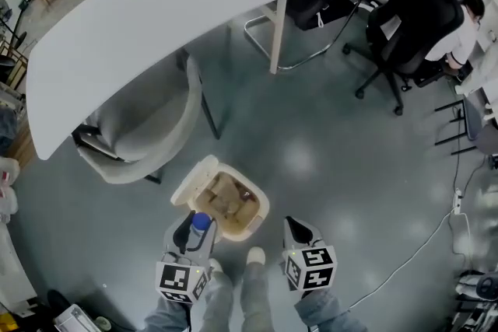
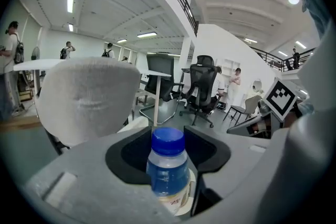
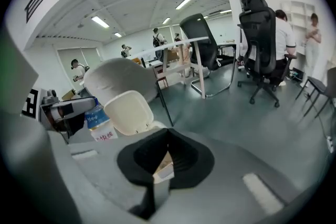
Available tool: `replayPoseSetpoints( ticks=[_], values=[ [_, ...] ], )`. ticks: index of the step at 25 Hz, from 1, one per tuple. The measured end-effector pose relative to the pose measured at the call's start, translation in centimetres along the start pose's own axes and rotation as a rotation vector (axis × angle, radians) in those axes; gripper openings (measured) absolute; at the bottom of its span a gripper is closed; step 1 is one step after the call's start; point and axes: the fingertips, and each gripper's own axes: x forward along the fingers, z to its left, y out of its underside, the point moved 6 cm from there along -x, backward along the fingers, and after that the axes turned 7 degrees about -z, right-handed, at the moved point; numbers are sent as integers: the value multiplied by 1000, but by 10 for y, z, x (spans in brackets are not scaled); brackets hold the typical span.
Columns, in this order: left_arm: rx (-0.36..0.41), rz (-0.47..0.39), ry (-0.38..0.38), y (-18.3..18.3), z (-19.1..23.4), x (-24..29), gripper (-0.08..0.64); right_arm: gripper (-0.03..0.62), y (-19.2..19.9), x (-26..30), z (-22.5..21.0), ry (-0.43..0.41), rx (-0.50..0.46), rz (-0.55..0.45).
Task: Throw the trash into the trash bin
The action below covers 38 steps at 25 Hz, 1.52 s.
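With the bottle (image 2: 168,165) pinched in the left gripper's (image 1: 192,233) jaws at the open trash bin's (image 1: 181,197) near rim and the right gripper's (image 3: 167,132) jaws pressed together empty, the bottle could be dropped onto the floor (image 1: 327,152) if released early.

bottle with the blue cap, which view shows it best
The left gripper view: the bottle stands centred between the left tool's jaws, cap and label plain. The head view shows mostly its blue cap by the trash bin; the right gripper view shows it small, at the left.
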Motion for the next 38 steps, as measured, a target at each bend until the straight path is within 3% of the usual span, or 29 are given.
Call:
replayPoseSetpoints(
  ticks=[3,6,14,25,34,38],
  values=[
    [-1,-7,-22,28,5,10,204,3,36,13,-11,11,32,43],
    [45,-27,-8,48,9,24,204,3,61,24,-19,27,40,62],
    [72,-33,29,86,22,57,204,3,104,57,-32,65,47,77],
    [146,14,128,128,11,101,204,3,113,71,-40,75,67,90],
    [197,151,193,180,3,134,204,3,134,68,-56,105,87,130],
    [197,170,200,186,-3,139,204,3,135,68,-57,107,90,133]
  ],
)
